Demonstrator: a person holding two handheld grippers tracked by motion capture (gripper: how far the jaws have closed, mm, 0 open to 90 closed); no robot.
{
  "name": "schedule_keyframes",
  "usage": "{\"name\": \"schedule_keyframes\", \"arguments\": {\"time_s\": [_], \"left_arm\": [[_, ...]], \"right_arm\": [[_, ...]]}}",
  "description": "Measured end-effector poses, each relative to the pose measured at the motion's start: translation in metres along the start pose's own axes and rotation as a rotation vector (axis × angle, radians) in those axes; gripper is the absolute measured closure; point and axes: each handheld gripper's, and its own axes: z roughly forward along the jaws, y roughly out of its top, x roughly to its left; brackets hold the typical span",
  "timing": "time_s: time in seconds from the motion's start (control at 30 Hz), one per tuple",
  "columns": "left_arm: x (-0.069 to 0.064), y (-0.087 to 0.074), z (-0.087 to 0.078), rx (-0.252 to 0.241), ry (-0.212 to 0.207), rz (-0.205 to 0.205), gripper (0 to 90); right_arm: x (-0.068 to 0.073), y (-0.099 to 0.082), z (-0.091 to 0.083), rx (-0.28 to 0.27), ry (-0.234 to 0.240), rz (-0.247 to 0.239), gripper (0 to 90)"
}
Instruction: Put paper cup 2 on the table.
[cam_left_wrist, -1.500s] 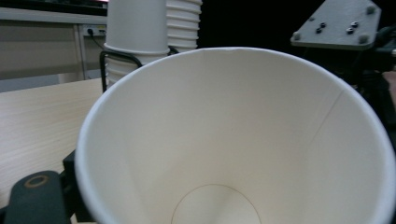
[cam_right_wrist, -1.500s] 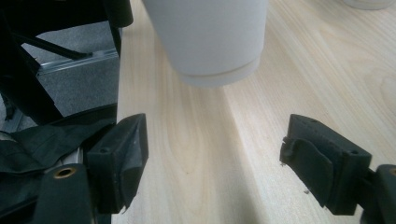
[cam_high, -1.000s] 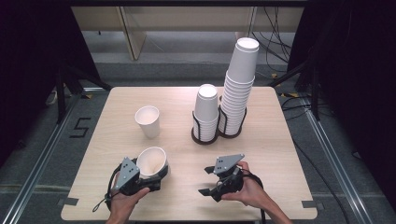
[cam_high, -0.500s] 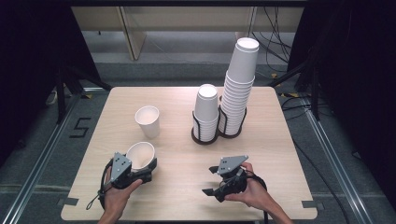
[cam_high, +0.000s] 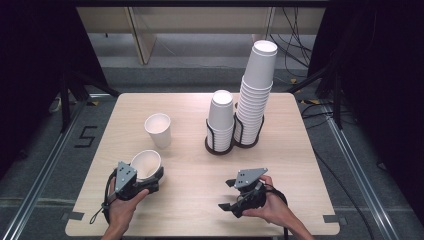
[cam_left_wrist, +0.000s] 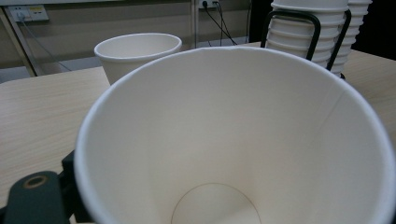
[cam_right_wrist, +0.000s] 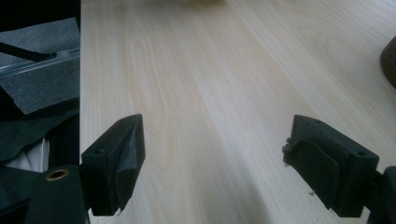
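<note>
High view | ur L gripper (cam_high: 150, 176) clamps tilted paper cup (cam_high: 146, 163) nr table's (cam_high: 200, 220) front-left corner, likely to set by upright cup (cam_high: 158, 129) | R gripper (cam_high: 232, 196) spread wide, empty, idle nr front edge.

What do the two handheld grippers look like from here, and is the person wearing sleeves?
Both the left gripper and right gripper are black, each topped by a grey three-cornered plate. The right gripper's jaws carry dark pads. A black cable trails from each. The forearms are bare.
</note>
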Motion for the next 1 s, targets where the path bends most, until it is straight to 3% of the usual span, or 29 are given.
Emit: {"name": "schedule_keyframes", "arguments": {"time_s": [0.63, 0.73, 1.0], "left_arm": [[0.015, 0.001, 0.008, -0.002, 0.058, -0.02, 11.9], [0.019, 0.002, 0.012, -0.004, 0.068, -0.043, 11.9], [0.03, 0.003, 0.023, 0.009, 0.1, -0.045, 11.8]], "right_arm": [[-0.005, -0.003, -0.001, 0.001, -0.019, 0.008, 19.8], [-0.005, -0.003, -0.001, 0.0, -0.016, 0.018, 19.9], [-0.005, -0.005, -0.004, 0.007, -0.03, 0.023, 19.8]]}}
